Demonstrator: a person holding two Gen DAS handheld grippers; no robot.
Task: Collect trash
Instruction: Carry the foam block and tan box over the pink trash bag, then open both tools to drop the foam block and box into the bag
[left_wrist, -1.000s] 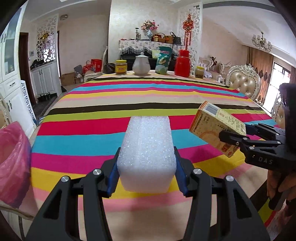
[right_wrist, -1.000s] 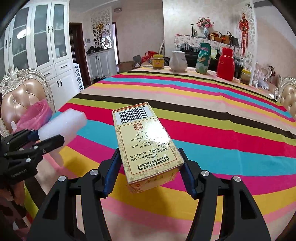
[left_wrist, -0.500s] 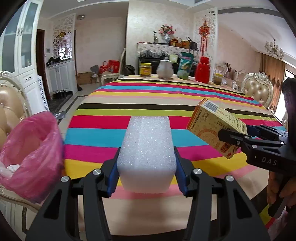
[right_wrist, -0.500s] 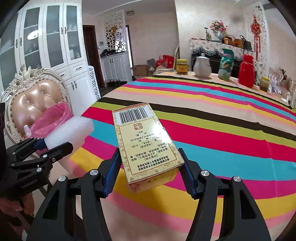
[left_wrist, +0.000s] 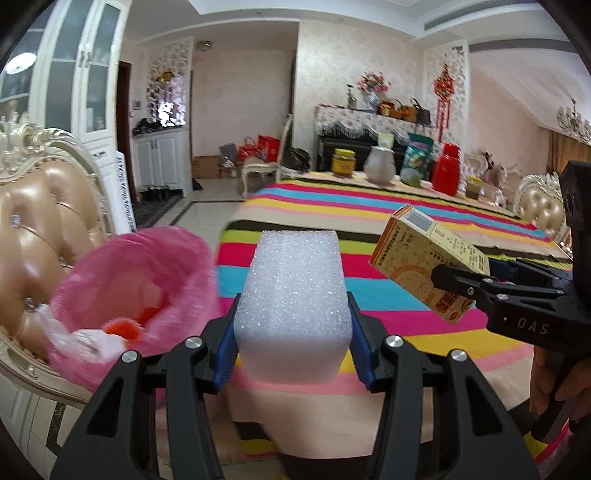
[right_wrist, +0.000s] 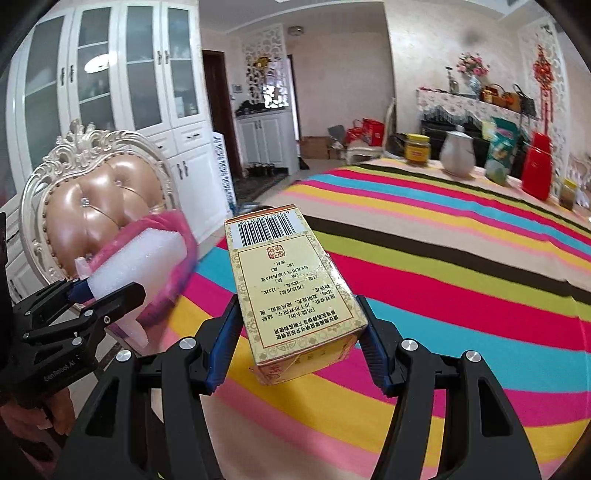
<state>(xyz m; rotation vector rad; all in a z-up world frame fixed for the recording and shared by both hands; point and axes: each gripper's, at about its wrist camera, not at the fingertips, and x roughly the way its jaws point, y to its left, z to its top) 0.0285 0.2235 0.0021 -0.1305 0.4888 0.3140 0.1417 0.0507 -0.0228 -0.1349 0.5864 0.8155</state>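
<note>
Clamping a white foam block (left_wrist: 293, 295) between its blue pads, the left gripper (left_wrist: 293, 354) holds it above the striped table's (left_wrist: 406, 221) near edge — just right of the pink trash bag (left_wrist: 122, 291) on a chair (left_wrist: 33, 221). Beside it, the right gripper (right_wrist: 297, 343) is closed on a yellow carton (right_wrist: 291, 288), barcode up, over the table.

Black gripper (left_wrist: 293, 354), blue pads (left_wrist: 226, 349), silver screws (left_wrist: 393, 340)

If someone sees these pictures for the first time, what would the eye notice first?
Probably the white foam block, clamped in the left tongs at the centre of the left view, and the yellow box, clamped in the right tongs. Behind them lies the bright striped tablecloth. A pink bag sits on the chair at left.
</note>
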